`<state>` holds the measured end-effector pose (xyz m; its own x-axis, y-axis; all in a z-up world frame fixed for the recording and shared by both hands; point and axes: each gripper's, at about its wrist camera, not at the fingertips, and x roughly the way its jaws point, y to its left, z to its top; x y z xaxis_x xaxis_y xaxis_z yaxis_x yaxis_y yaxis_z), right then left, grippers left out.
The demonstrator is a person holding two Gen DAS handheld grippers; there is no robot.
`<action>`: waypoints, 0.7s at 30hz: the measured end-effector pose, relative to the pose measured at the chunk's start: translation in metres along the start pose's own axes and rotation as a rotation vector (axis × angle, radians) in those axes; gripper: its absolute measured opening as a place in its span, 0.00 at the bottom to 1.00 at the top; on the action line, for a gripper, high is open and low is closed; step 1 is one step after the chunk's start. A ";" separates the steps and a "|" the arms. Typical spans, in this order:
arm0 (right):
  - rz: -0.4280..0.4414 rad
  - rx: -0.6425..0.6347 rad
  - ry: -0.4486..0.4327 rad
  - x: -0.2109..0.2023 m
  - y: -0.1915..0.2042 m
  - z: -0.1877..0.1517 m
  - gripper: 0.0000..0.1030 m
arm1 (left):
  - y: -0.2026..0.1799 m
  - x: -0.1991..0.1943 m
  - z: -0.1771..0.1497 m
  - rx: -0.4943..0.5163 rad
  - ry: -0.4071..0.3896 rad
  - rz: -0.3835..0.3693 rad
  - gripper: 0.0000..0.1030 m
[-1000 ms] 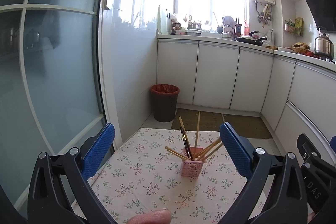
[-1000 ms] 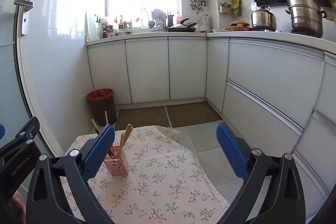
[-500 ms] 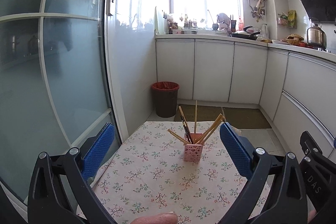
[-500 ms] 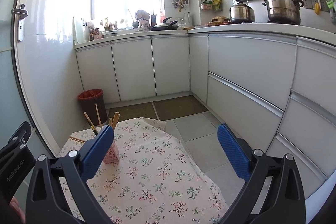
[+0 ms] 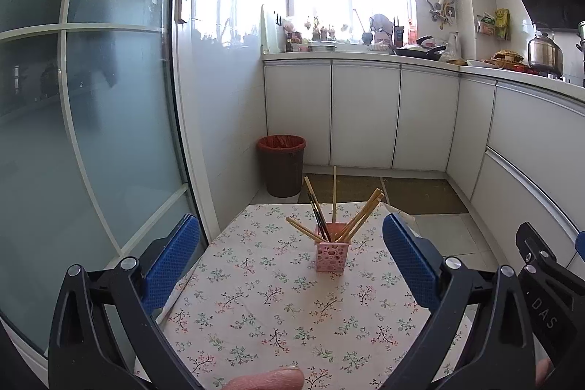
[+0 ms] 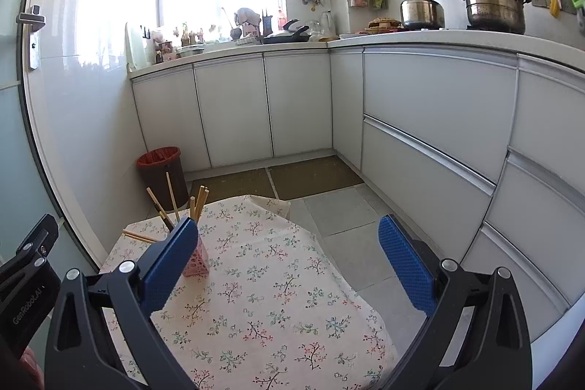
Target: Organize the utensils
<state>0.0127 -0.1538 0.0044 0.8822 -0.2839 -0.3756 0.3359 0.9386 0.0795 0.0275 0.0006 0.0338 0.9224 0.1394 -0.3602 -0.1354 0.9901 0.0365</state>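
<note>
Both claws have pulled back from the pink holder (image 5: pixel 331 255) since a second ago, so more of the floral-clothed bench (image 5: pixel 278 309) shows in front of it. The holder stands upright toward the bench's far end, chopsticks (image 5: pixel 360 215) fanning out of it. The left claw (image 5: pixel 290 258) and the right claw (image 6: pixel 289 262) hang empty, jaws wide apart, well short of the holder.

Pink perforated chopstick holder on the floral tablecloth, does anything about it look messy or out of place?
The pink perforated chopstick holder stands upright, but its wooden chopsticks splay in all directions rather than bunched, one leaning nearly flat toward the glass door. Nothing is spilled on the floral tablecloth.
</note>
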 end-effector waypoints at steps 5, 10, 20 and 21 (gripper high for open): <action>0.004 0.006 0.009 0.002 -0.001 0.000 0.94 | 0.000 0.004 -0.001 0.005 0.019 -0.005 0.93; 0.005 0.010 0.012 0.003 -0.004 0.001 0.94 | 0.000 0.004 -0.001 0.005 0.019 -0.003 0.93; 0.009 0.011 0.021 0.003 -0.001 0.000 0.94 | 0.000 0.006 -0.001 0.005 0.023 -0.003 0.93; 0.010 0.013 0.021 0.003 -0.001 0.000 0.94 | 0.000 0.006 -0.001 0.004 0.024 -0.002 0.93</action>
<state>0.0146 -0.1558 0.0031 0.8785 -0.2707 -0.3937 0.3318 0.9385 0.0952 0.0328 0.0017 0.0307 0.9138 0.1366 -0.3825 -0.1315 0.9905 0.0394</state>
